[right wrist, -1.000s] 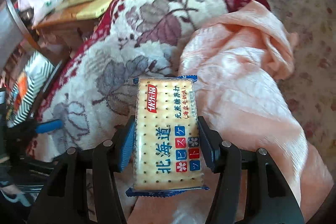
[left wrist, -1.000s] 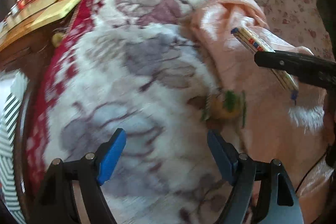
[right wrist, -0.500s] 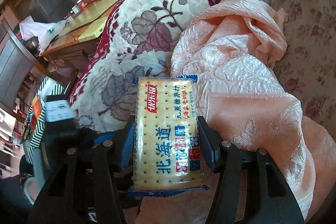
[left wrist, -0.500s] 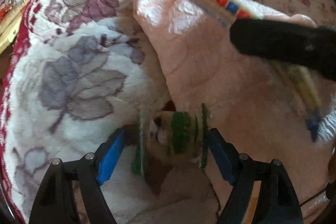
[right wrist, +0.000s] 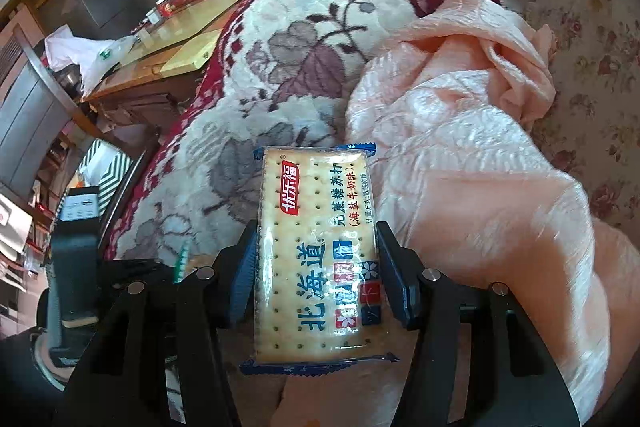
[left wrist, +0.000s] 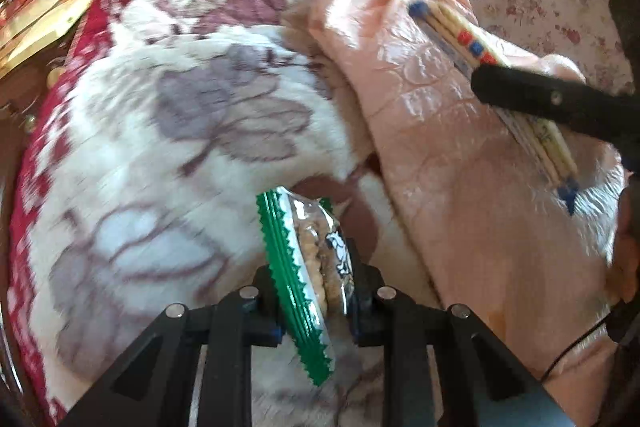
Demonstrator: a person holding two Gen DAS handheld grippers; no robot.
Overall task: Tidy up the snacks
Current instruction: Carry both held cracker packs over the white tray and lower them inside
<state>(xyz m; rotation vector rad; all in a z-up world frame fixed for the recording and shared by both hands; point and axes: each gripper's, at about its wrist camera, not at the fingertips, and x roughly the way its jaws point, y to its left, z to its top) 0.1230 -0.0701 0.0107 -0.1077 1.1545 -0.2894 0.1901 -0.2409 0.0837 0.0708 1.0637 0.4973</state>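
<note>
My left gripper [left wrist: 316, 291] is shut on a green-edged snack packet [left wrist: 308, 267] with brown biscuits inside, held just above the floral blanket [left wrist: 192, 131]. My right gripper [right wrist: 316, 267] is shut on a flat cracker pack [right wrist: 316, 251] with blue ends and Chinese print, held over the pink quilt [right wrist: 480, 155]. In the left wrist view the cracker pack [left wrist: 492, 87] shows edge-on at the upper right, gripped by a black finger [left wrist: 552, 103] of the right gripper. The left gripper body [right wrist: 76, 259] and the green packet edge [right wrist: 182, 259] show at the lower left of the right wrist view.
The floral blanket [right wrist: 288, 59] and pink quilt [left wrist: 460, 187] cover a sofa with flowered fabric [right wrist: 592, 27]. A wooden table [right wrist: 172, 39] with clutter and a white plastic bag [right wrist: 84, 55] stands to the left. A striped bag [right wrist: 104, 171] lies low at the left.
My left gripper moved onto the green snack packet, closed on it and lifted it off the blanket. My right gripper kept holding the cracker pack and rose a little.
</note>
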